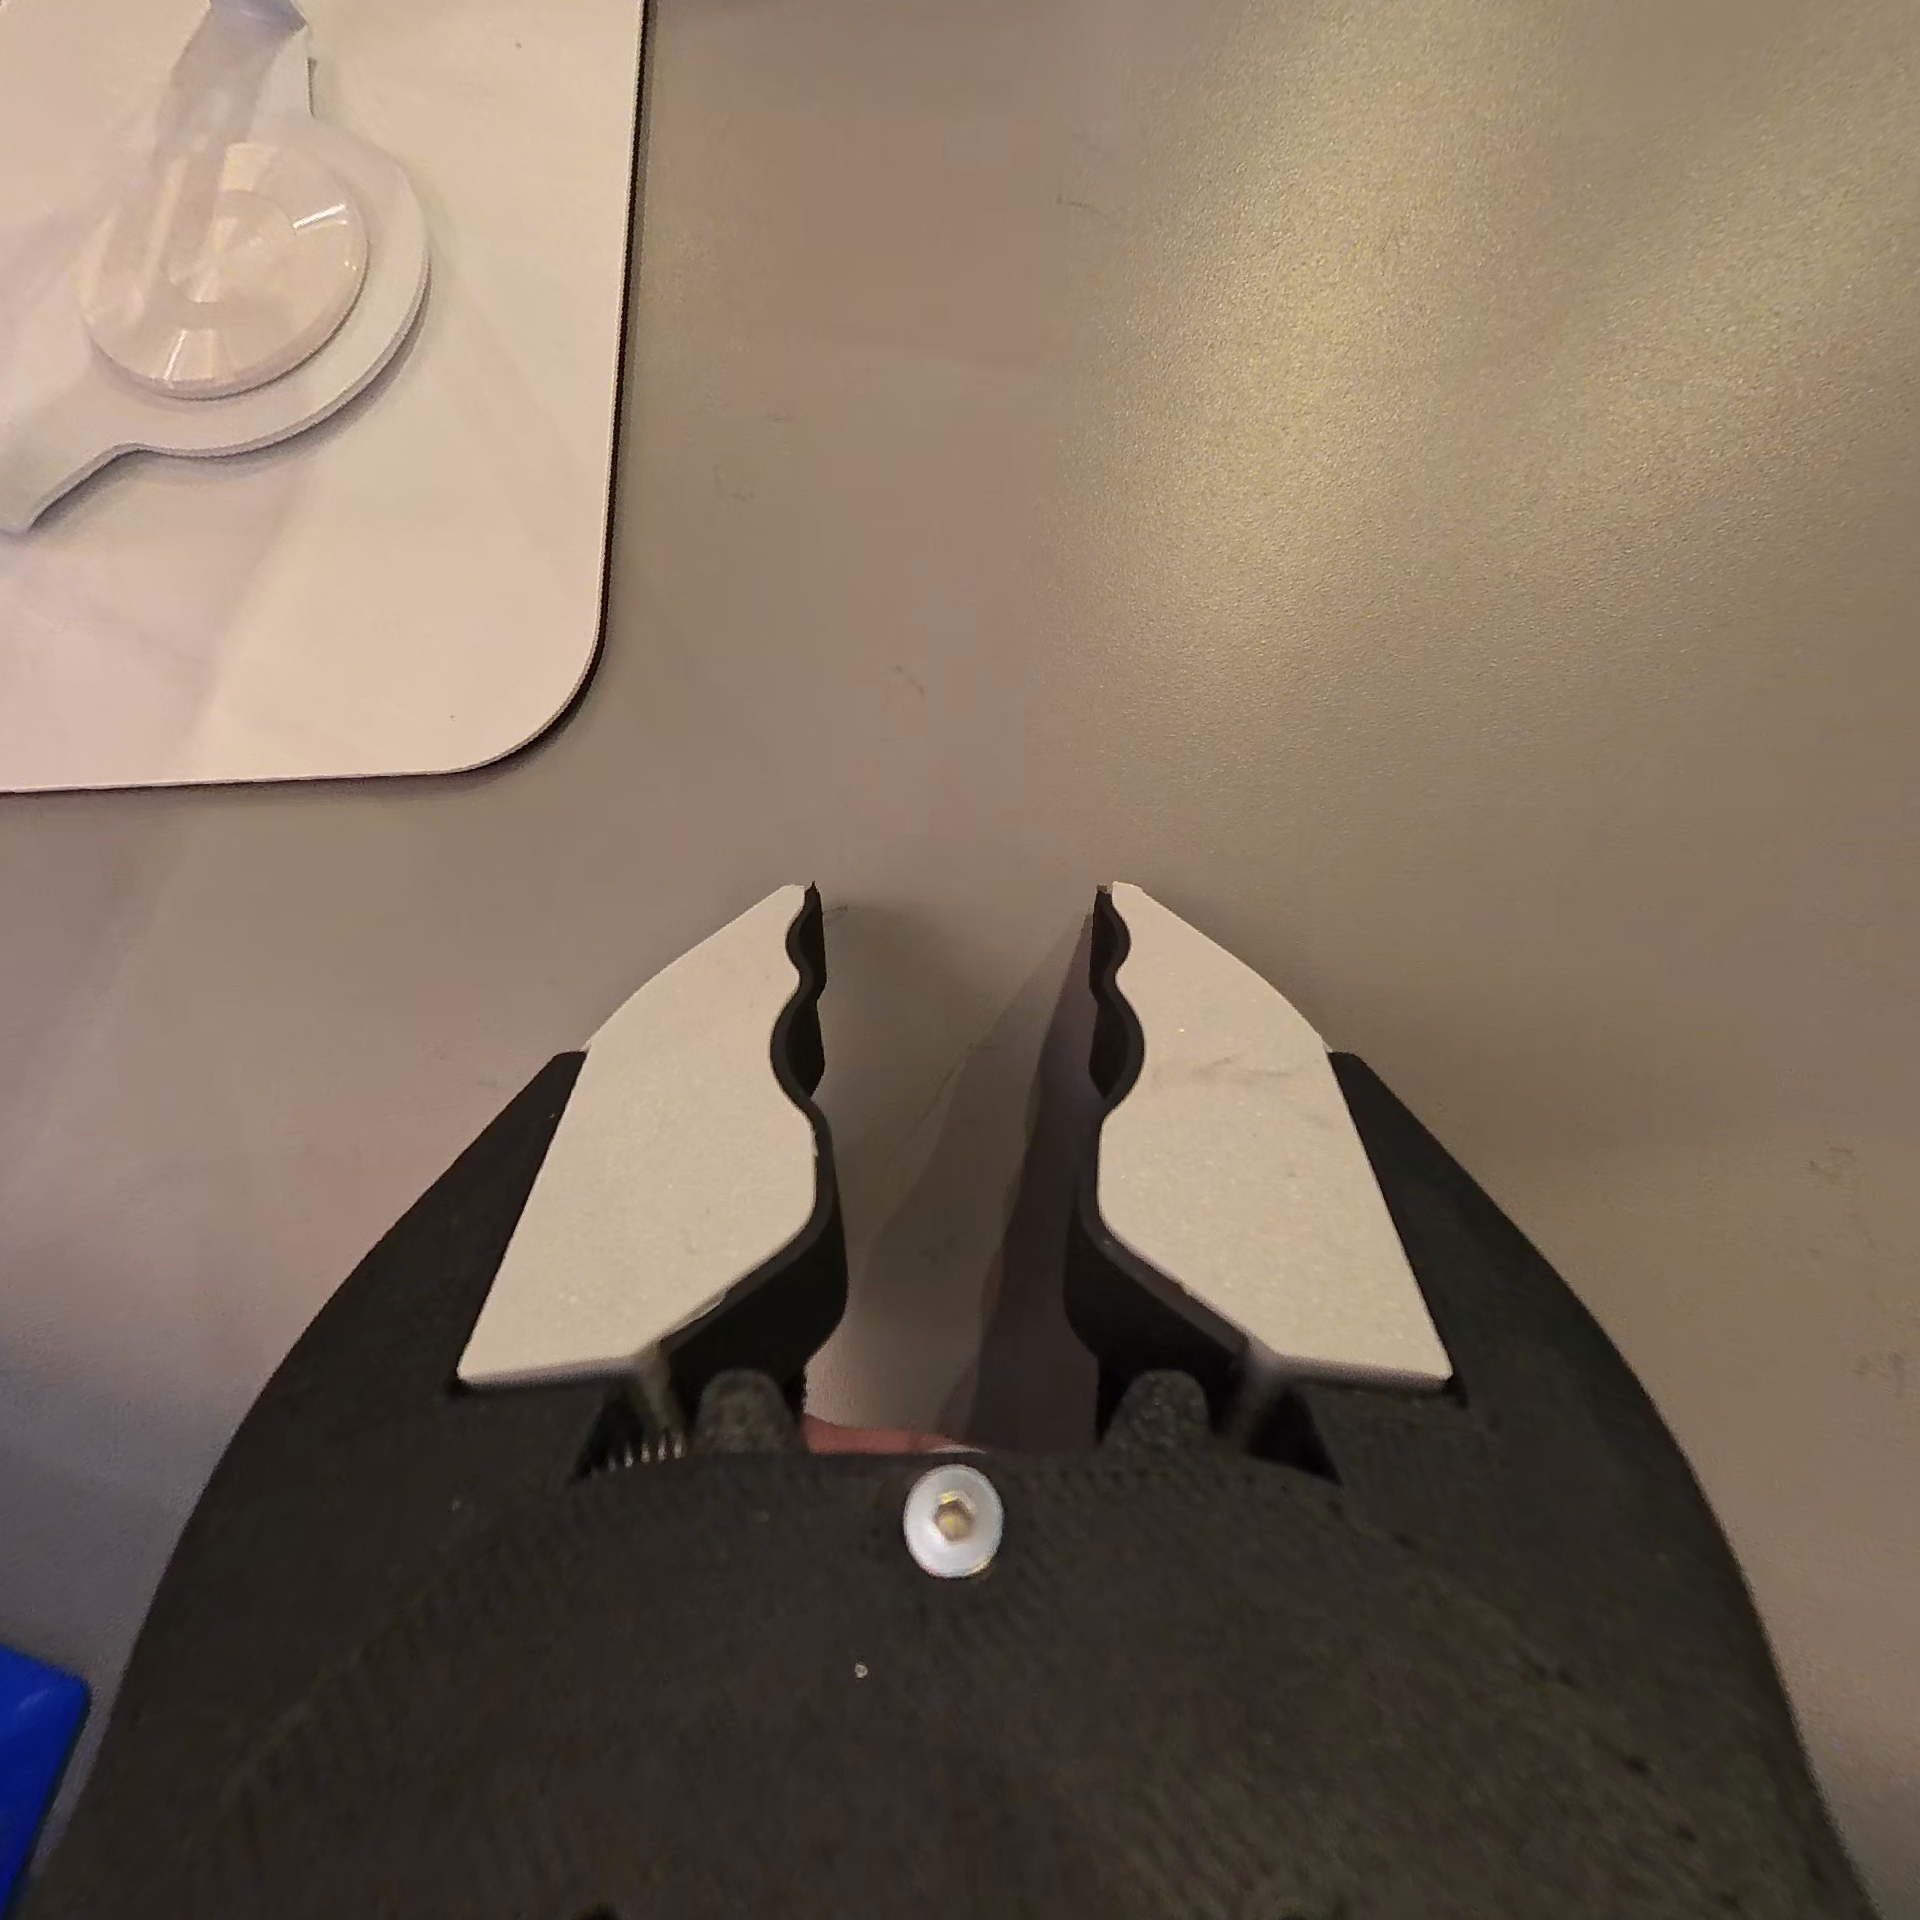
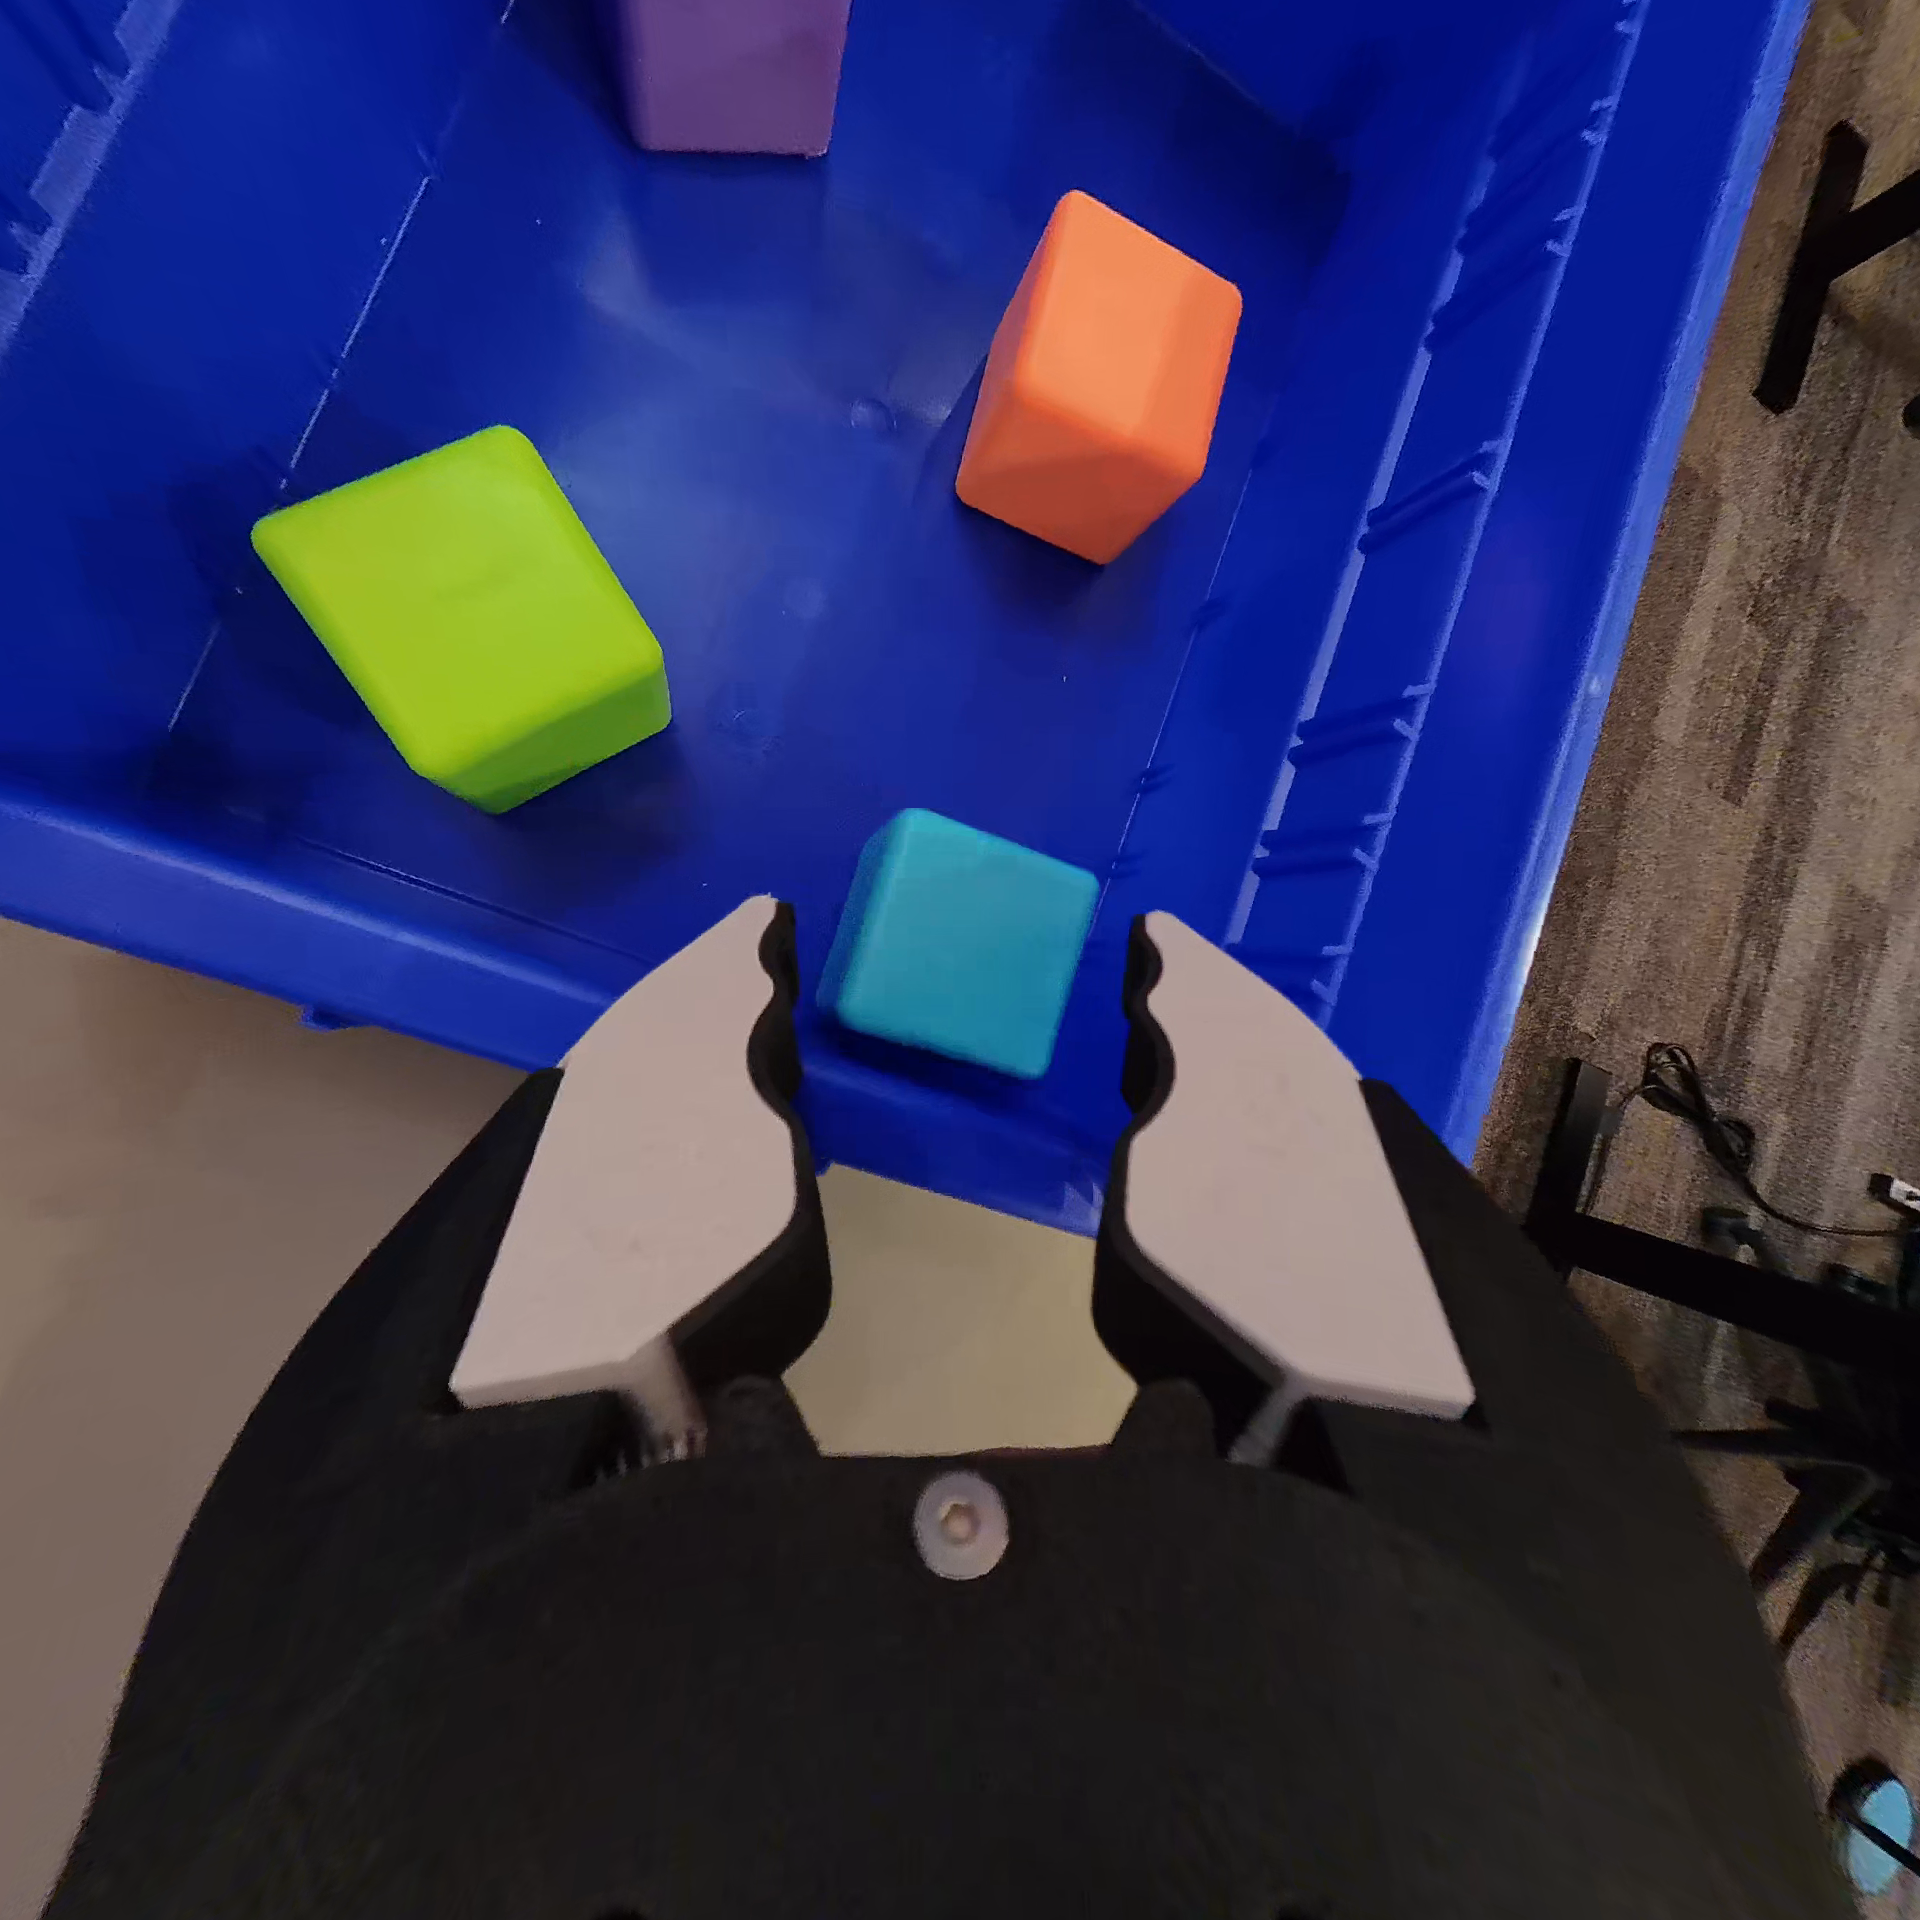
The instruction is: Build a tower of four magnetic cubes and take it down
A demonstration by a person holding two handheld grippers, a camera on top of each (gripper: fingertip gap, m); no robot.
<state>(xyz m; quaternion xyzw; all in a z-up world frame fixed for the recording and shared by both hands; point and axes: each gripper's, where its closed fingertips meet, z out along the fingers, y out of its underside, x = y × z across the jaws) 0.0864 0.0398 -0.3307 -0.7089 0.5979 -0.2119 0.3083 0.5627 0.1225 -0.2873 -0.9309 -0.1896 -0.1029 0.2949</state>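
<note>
text: none legible | labels: none | numbers: none | signs: none

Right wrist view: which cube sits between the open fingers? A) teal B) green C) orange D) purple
A: the teal cube lies in the blue bin right between the tips of the open right gripper, while the green cube, orange cube and purple cube lie farther off.

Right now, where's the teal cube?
In the right wrist view, the teal cube sits in the near right corner of the blue bin, framed by the open right gripper, which isn't touching it. The green cube lies to its left.
</note>
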